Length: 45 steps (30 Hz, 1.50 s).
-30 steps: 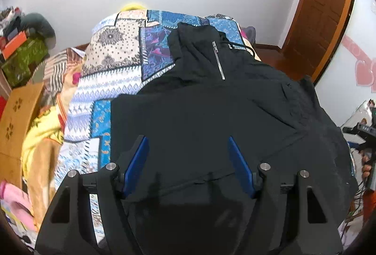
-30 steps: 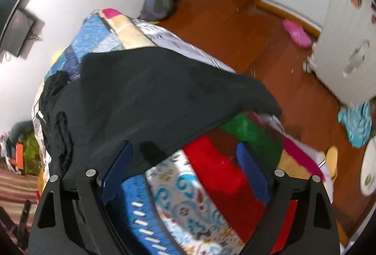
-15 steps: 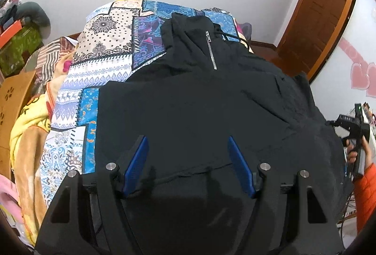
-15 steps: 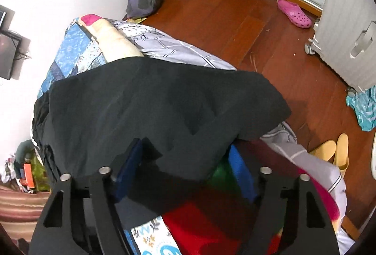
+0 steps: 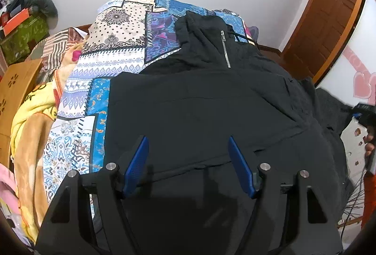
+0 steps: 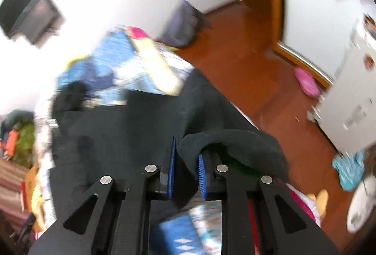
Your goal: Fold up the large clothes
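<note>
Since a second ago your right tongs (image 6: 185,172) have gone from gaping over the bed's corner to closed on the edge of the black jacket (image 5: 211,118), with a thick roll of dark cloth pinched between the blue pads (image 6: 172,168). Your left tongs (image 5: 188,161) have barely shifted: they stand wide open above the jacket's lower half and hold nothing.

That jacket lies spread across the patchwork quilt (image 5: 122,43) on the bed, collar and short zip (image 5: 225,48) at the far end, one side spilling off the bed edge toward the wooden floor (image 6: 253,81).

You should expect it to behave as a soft, limp and fairly bulky garment, probably heavy enough to sag and drag when lifted from one point. The fabric looks matt, not slippery, so a pinch on a doubled edge ought to hold. Hems and seams are the sensible places to grip; the raised seam line running between your left pads (image 5: 137,161) looks like a good target. The right view is blurred, so how deep the cloth sits in the grip is hard to judge.
</note>
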### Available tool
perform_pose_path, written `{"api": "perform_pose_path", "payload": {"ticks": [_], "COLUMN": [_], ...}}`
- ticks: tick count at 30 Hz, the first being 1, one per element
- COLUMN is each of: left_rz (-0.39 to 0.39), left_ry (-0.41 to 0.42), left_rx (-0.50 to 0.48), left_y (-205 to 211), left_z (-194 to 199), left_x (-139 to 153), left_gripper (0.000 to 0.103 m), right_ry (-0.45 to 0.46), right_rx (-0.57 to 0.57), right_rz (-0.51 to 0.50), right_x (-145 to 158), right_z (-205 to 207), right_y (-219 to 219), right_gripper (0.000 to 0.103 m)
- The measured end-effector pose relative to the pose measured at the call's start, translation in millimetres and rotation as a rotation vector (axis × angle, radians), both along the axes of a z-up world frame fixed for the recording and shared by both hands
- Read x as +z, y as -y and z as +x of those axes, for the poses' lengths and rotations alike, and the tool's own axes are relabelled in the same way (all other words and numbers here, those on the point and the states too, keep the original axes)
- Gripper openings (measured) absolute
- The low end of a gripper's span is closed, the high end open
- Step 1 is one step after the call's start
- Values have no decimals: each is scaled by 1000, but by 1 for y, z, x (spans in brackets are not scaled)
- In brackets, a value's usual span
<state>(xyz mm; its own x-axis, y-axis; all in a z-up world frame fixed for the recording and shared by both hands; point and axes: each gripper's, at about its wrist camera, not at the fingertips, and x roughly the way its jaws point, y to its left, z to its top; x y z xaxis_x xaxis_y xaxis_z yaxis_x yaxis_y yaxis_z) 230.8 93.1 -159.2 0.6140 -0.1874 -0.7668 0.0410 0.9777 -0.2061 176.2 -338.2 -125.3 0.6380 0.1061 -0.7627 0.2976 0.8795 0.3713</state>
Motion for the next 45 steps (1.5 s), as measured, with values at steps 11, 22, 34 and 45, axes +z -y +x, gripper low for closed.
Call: {"api": "perform_pose_path", "payload": {"ticks": [11,22,34,45], "left_rz": [-30,-44,-36,-2], "left_ry": [15,21,35,47], "left_rx": [-8,-9,12,-32], "left_y": [2,5,7,28], "left_z": [-5,-8,-6,-4], "left_x": [5,9,8,13], "left_gripper": [68,68,68,68], "right_ry": [134,-118,-102,-1], "right_rx": [402,582,661,543], "right_rz": [-16,-94,-193,-259], "right_x": [49,-42,-16,15], "right_z": [7,19,-4,-26], "right_y": [-127,-197,-205,-155], "right_gripper": [14,15,26,56]}}
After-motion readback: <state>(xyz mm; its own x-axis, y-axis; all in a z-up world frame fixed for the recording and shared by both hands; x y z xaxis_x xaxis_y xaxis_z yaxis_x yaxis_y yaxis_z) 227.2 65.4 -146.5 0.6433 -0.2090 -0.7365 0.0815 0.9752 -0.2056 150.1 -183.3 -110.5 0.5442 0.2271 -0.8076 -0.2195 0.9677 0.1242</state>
